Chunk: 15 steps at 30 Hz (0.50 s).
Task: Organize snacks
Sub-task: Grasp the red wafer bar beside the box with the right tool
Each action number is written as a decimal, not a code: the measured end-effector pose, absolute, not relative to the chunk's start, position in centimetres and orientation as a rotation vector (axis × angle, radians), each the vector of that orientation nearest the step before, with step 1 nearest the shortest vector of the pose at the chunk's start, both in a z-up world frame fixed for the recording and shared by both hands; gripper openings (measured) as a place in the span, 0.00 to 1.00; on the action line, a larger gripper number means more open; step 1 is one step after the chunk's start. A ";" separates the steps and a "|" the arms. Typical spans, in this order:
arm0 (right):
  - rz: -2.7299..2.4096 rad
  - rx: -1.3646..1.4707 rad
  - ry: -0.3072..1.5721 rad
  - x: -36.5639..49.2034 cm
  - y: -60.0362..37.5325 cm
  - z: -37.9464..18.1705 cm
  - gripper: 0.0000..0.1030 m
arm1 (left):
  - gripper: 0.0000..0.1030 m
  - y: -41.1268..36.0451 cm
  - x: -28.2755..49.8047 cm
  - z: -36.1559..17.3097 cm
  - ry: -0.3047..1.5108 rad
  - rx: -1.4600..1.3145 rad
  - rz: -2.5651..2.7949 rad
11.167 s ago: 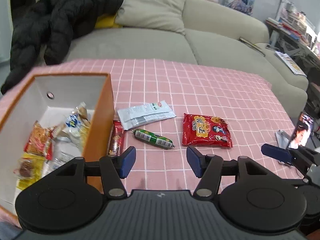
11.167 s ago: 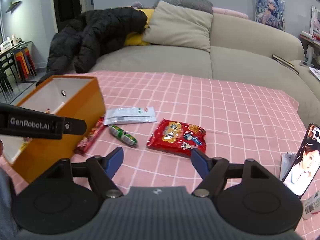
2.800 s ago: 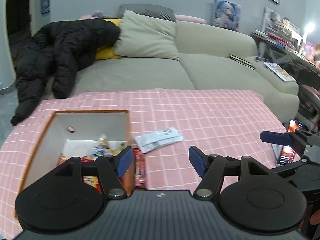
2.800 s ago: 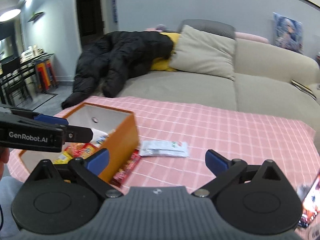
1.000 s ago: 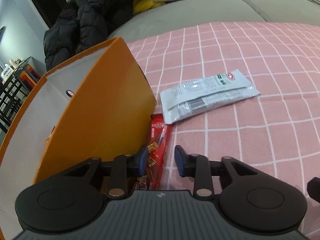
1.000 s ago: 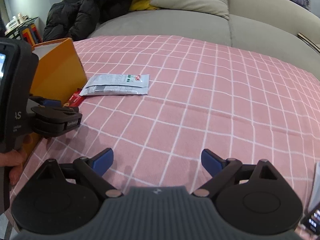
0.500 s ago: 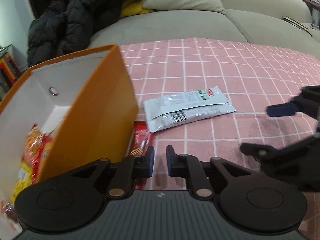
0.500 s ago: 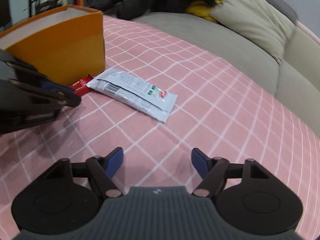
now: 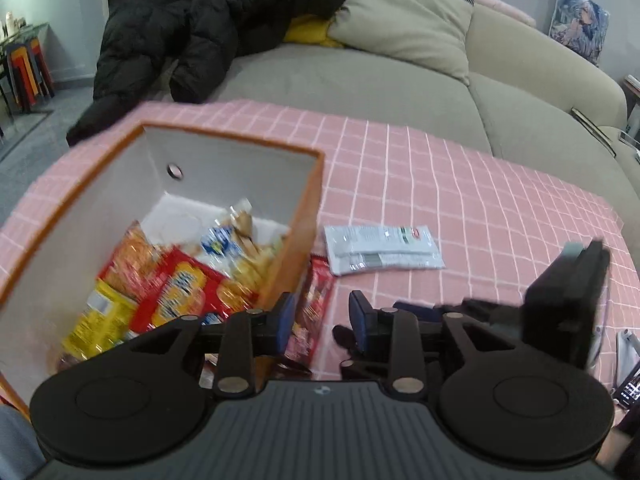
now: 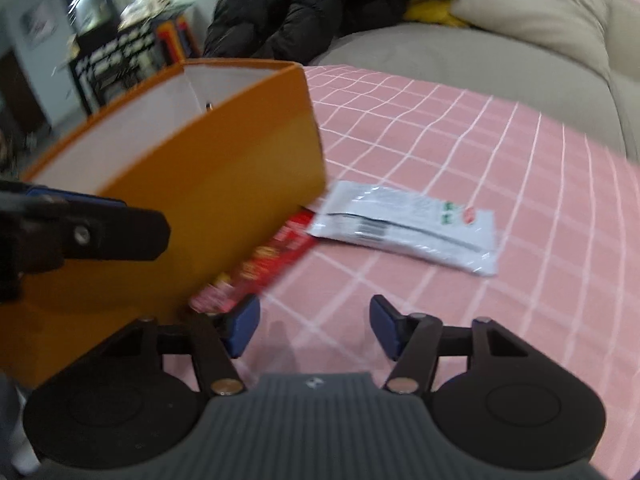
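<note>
An orange box (image 9: 308,216) with white inner walls holds several snack packs (image 9: 172,292). A red snack bar (image 9: 316,292) lies on the pink checked cloth against the box's right wall, with a white packet (image 9: 382,246) just beyond it. My left gripper (image 9: 322,318) hangs above the near end of the red bar, its jaws opening and not touching it. My right gripper (image 10: 314,330) is low over the cloth beside the red bar (image 10: 264,264) and the box (image 10: 200,184). Its jaws are closing with nothing between them. The white packet (image 10: 404,228) lies ahead of it.
A beige sofa (image 9: 400,80) with a black jacket (image 9: 208,28) and a pillow stands behind the table. A phone (image 9: 628,384) sits at the table's right edge. Bare pink cloth (image 10: 520,200) stretches to the right of the packets.
My left gripper has risen and gone from shut to partly open, now looking down into the box. My right gripper has moved left toward the box and the red bar, its jaws narrowing.
</note>
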State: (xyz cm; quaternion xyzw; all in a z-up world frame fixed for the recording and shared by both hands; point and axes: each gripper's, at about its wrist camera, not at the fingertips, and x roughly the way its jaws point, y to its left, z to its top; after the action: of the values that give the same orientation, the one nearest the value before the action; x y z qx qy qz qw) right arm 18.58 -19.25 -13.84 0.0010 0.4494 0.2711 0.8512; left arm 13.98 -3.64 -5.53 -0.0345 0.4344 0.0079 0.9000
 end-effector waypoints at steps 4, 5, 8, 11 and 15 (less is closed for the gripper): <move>0.491 0.120 0.977 18.9 -18.0 -13.9 0.56 | 0.36 -2.0 14.6 -4.8 0.904 -0.036 0.030; 0.470 0.148 0.981 19.0 -17.7 -14.0 0.54 | 0.36 -1.5 14.7 -4.7 0.902 -0.036 0.038; 0.414 0.194 1.002 19.4 -16.5 -14.5 0.47 | 0.36 0.1 15.0 -4.6 0.900 -0.034 0.066; 0.399 0.214 1.027 19.8 -15.3 -15.1 0.45 | 0.36 1.2 15.2 -4.4 0.900 -0.037 0.074; 0.358 0.167 1.010 19.6 -14.0 -15.4 0.38 | 0.36 1.9 15.2 -4.1 0.893 -0.040 0.078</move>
State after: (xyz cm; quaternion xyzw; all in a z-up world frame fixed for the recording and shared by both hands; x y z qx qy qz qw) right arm 19.64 -14.01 -15.38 0.0794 0.4807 0.1703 0.8565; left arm 15.21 1.89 -4.12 -0.0194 0.4318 0.0375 0.9010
